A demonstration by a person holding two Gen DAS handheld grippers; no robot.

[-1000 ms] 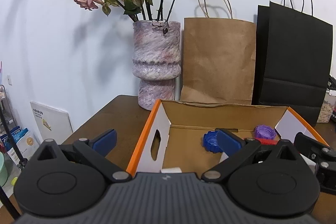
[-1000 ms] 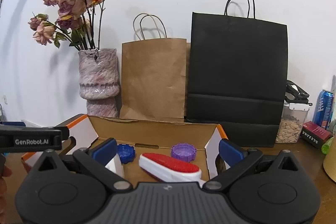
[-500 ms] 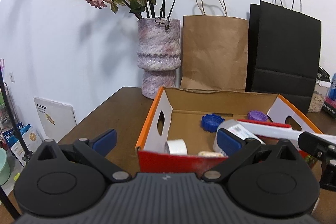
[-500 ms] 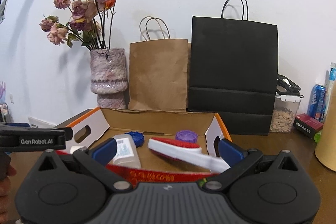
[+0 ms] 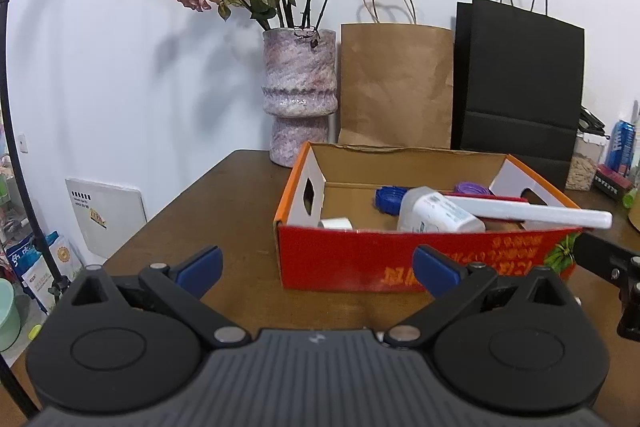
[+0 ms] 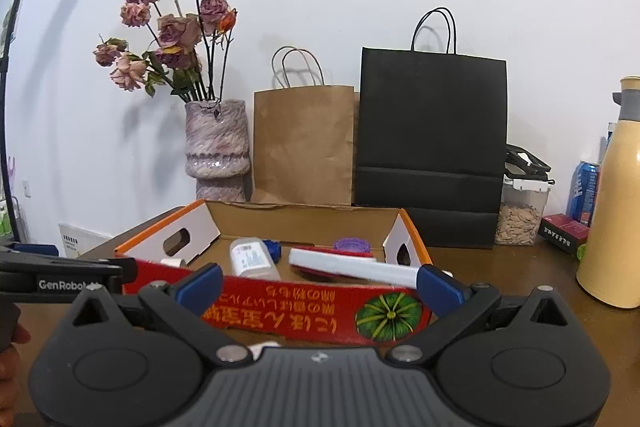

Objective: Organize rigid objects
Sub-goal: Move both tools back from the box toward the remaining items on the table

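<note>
A red and orange cardboard box [image 5: 400, 259] [image 6: 304, 311] stands open on the brown table. In it lie a clear bottle with a white label [image 5: 436, 215] [image 6: 252, 259], a red and white brush [image 5: 528, 213] [image 6: 352, 265] whose handle sticks over the front edge, a blue cap [image 5: 390, 197], a purple cap [image 5: 474, 188] [image 6: 352, 244] and a white tape roll [image 5: 336, 224]. My left gripper [image 5: 318, 269] is open and empty in front of the box's left front corner. My right gripper [image 6: 320, 285] is open and empty just before the box's front wall.
A pink vase of dried roses [image 5: 298, 95], a brown paper bag [image 5: 396, 83] and a black paper bag [image 5: 520, 87] stand behind the box. A jar of chips [image 6: 520, 215], a blue can [image 6: 582, 187] and a cream flask [image 6: 618, 203] stand at the right.
Both grippers have drawn back from over the box towards the table's front. The box's red front wall now shows. The brush and bottle stay in the box.
</note>
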